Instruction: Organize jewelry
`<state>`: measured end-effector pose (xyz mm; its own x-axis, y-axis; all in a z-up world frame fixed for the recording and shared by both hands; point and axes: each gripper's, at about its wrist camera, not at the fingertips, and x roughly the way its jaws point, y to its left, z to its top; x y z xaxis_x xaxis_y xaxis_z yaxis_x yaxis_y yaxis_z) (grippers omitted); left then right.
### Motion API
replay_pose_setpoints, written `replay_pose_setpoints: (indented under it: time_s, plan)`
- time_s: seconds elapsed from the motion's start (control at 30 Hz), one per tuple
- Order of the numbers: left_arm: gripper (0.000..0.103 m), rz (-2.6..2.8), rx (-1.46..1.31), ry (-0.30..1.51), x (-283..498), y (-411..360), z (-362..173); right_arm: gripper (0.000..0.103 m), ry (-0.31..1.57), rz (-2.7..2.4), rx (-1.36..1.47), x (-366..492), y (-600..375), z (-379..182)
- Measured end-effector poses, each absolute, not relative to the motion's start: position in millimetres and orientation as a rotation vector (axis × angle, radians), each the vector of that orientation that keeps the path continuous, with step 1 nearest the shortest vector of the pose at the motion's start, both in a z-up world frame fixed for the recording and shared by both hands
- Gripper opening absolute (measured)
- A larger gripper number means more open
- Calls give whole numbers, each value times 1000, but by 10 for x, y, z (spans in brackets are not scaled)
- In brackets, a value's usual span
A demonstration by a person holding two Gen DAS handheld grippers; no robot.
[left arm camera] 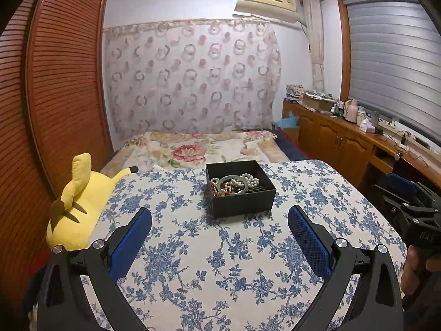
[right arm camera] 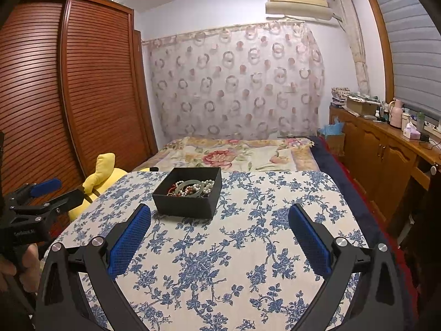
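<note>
One black box (left arm camera: 242, 193), one jade bangle (left arm camera: 231, 184), one yellow plush (left arm camera: 80, 201), two tongs (left arm camera: 219, 230).

Tangled jewelry (left arm camera: 235, 184) in a black box (left arm camera: 242, 202): single pieces too small to tell apart.

The box's near wall hides its lower contents; the worktop (right arm camera: 220, 262) edge covers part of a yellow plush toy (left arm camera: 82, 193); sideboard (left arm camera: 344, 135) clutter is blurred.

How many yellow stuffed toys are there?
1. The yellow plush toy lies at the left edge of the blue-flowered tablecloth, left of the black open jewelry box. Others may be hidden out of view.
</note>
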<state>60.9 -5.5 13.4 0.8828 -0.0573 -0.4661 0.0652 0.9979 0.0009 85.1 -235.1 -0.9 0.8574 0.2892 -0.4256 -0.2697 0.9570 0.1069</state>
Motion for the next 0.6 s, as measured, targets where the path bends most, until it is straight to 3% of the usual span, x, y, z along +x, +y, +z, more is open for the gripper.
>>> replay_pose_setpoints:
  time_s: [0.6]
  plan:
    - [96, -65, 16, 489, 595, -69, 98, 101, 457, 298, 40, 829, -2297, -13]
